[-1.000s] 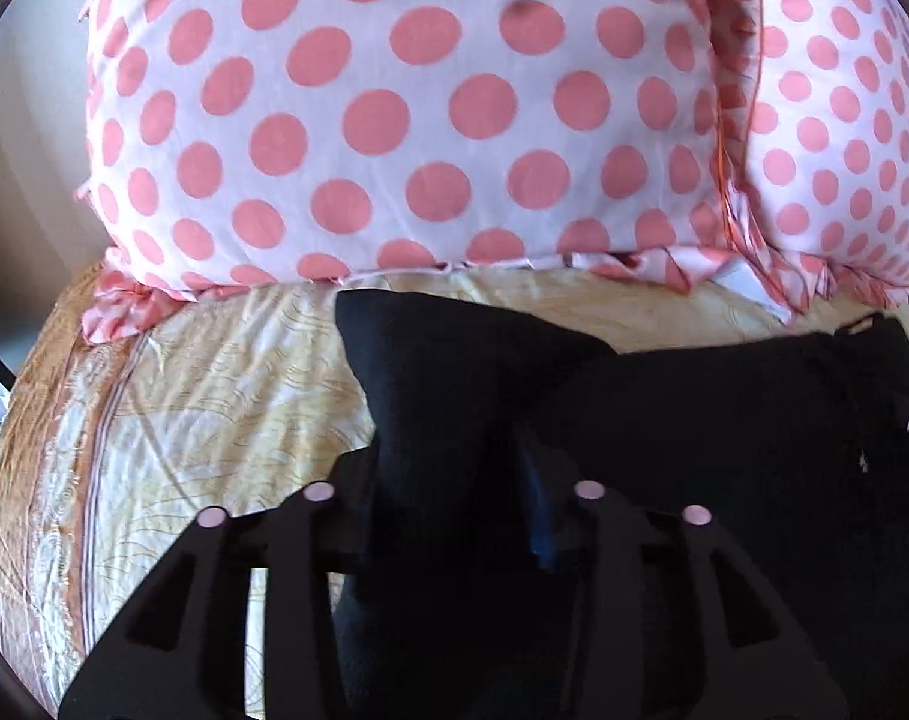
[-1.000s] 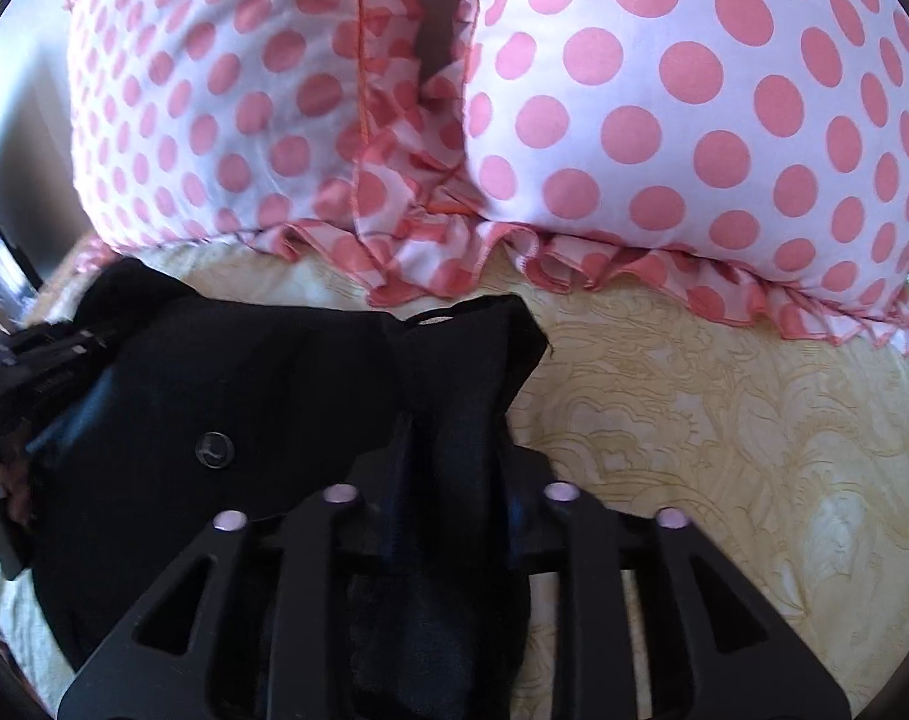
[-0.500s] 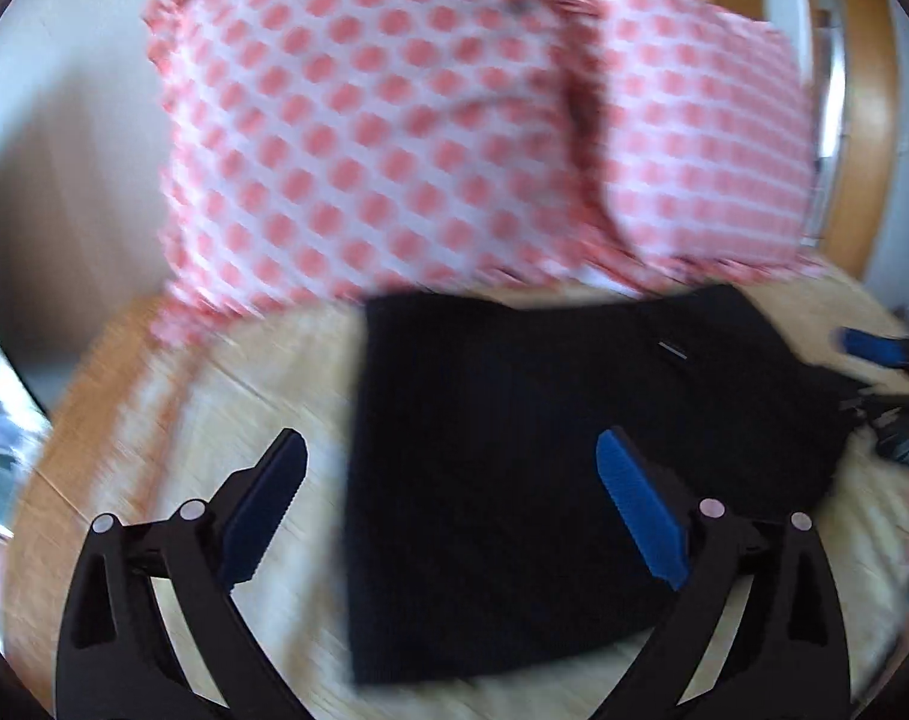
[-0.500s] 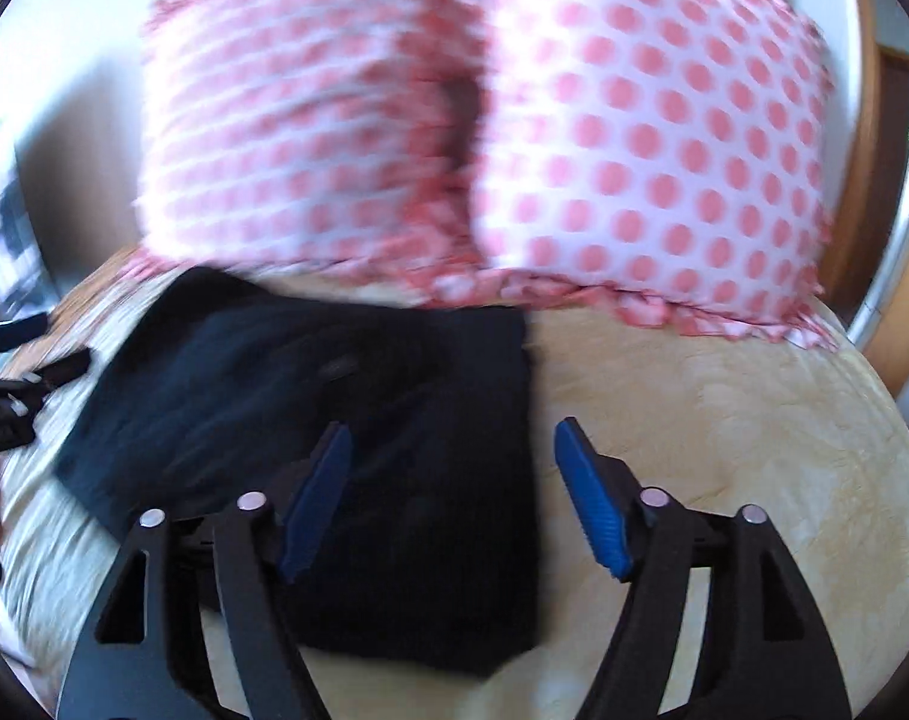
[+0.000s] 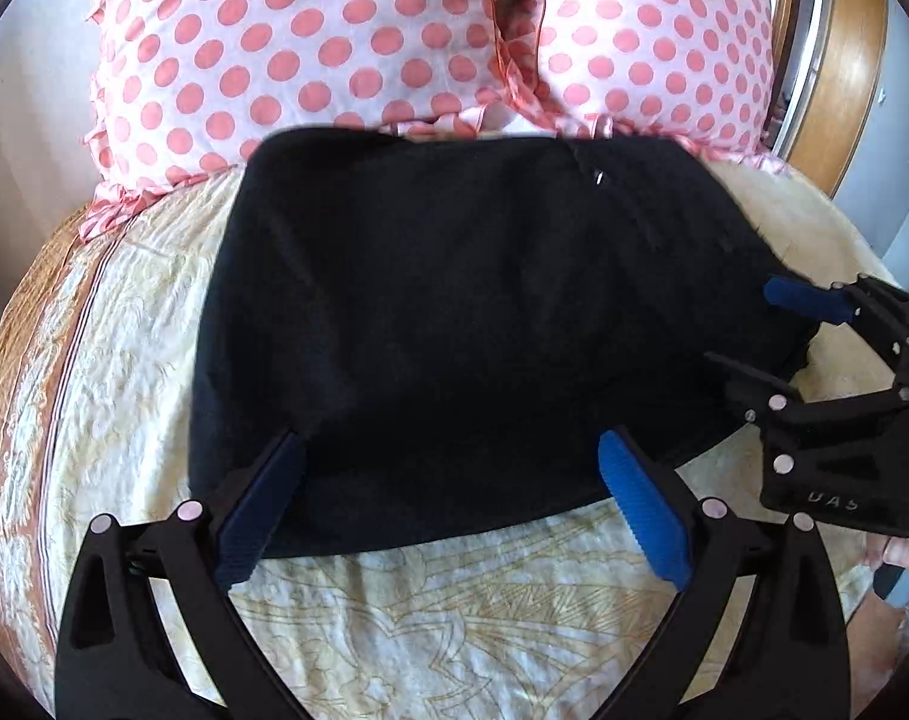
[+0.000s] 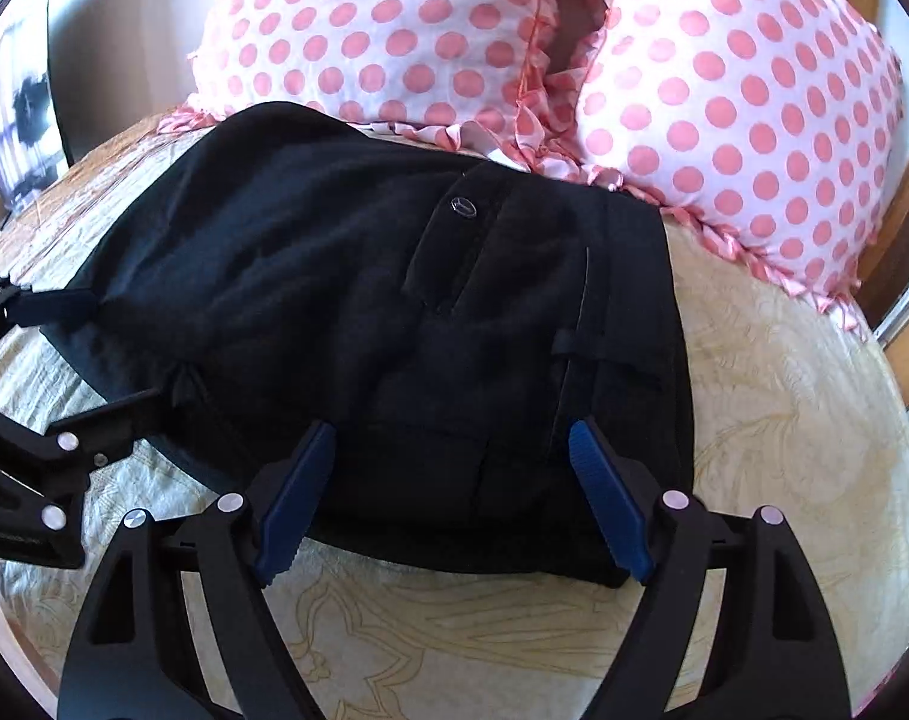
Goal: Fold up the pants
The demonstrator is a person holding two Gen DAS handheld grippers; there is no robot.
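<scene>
Folded black pants lie on the bed near two dotted pillows.
Left gripper open, empty; right gripper still opening, probably clear of cloth.

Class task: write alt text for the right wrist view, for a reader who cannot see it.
Folded black pants lie on a cream patterned bedspread, below two pink polka-dot pillows. The right gripper hovers over their near edge, jaws opening and holding nothing; the left gripper enters at the left edge.
</scene>
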